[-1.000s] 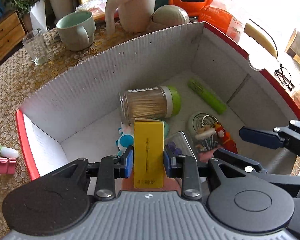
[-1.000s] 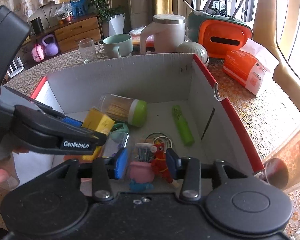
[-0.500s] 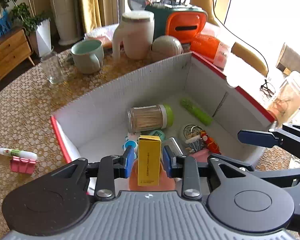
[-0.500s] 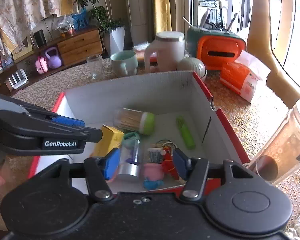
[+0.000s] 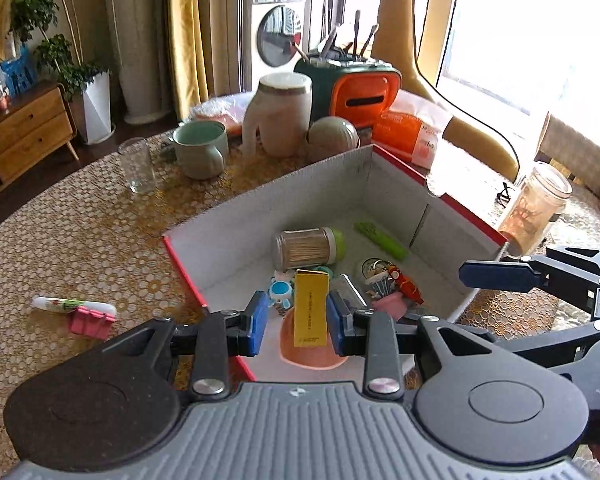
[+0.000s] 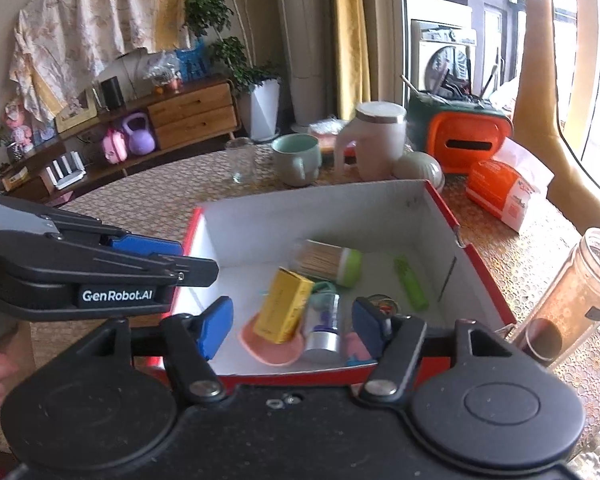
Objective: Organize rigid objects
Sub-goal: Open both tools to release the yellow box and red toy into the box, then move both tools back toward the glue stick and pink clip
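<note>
White tube (image 5: pixel 74 306) and pink clip (image 5: pixel 90 319) are seen on the surface (image 5: pixel 80 220), left of the cardboard box (image 5: pixel 284 196), the tube lying crosswise. The left hand-held gripper (image 5: pixel 298 324), narrowly parted and empty, is judged nearer; the right hand-held gripper (image 6: pixel 292 327) is opening, empty.

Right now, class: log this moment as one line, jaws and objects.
left gripper jaws apart, empty | right gripper jaws opening, empty | yellow carton on pink dish in red box | tube, pink clip outside
</note>
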Motion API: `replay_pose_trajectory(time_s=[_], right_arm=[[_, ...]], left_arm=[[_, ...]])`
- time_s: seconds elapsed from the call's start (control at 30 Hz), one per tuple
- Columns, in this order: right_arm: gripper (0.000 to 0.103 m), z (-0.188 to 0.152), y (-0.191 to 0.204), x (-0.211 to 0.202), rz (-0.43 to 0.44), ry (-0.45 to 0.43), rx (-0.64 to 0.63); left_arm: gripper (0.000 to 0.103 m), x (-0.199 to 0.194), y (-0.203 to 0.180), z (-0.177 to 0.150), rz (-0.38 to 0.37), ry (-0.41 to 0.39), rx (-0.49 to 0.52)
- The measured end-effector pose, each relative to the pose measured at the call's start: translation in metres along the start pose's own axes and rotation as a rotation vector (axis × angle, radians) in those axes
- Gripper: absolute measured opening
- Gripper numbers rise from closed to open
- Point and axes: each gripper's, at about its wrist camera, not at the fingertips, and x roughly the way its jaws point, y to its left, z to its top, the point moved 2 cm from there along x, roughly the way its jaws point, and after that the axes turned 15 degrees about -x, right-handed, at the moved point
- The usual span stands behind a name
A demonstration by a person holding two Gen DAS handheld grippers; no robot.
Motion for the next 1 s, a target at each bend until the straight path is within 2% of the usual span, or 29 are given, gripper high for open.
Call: replay_pose_trajectory(time_s=[0.03, 0.07, 0.13, 0.3, 0.47, 0.63, 0.73, 0.87, 1.0], right_arm=[[0.068, 0.001, 0.004, -0.003, 0.003, -0.006, -0.003], [0.069, 0.002, 0.008, -0.006, 0.006, -0.013, -0.006], [0.070, 0.004, 0.016, -0.010, 0.015, -0.022, -0.011], [0.073, 0.010, 0.037, -0.018, 0.040, -0.045, -0.035], [0.081, 0.014, 0.059, -0.023, 0.071, -0.064, -0.057], [0.086, 0.018, 0.085, -0.023, 0.104, -0.071, -0.089], [0.091, 0.021, 0.099, -0.019, 0.122, -0.070, -0.094], [0.097, 0.026, 0.117, -0.010, 0.156, -0.071, -0.105], [0.102, 0.032, 0.134, 0.001, 0.173, -0.075, -0.143]], left_arm=[[0.040, -0.006, 0.002, -0.001, 0.000, -0.009, -0.002], [0.052, -0.011, 0.005, -0.003, -0.003, -0.021, -0.006], [0.057, -0.023, 0.011, -0.006, 0.011, -0.059, -0.009], [0.058, -0.047, 0.028, -0.014, 0.000, -0.086, -0.032], [0.066, -0.070, 0.048, -0.024, 0.025, -0.129, -0.053], [0.067, -0.088, 0.073, -0.036, 0.032, -0.153, -0.081], [0.069, -0.098, 0.088, -0.042, 0.037, -0.167, -0.099], [0.079, -0.106, 0.114, -0.049, 0.053, -0.184, -0.140], [0.079, -0.109, 0.142, -0.055, 0.077, -0.188, -0.176]])
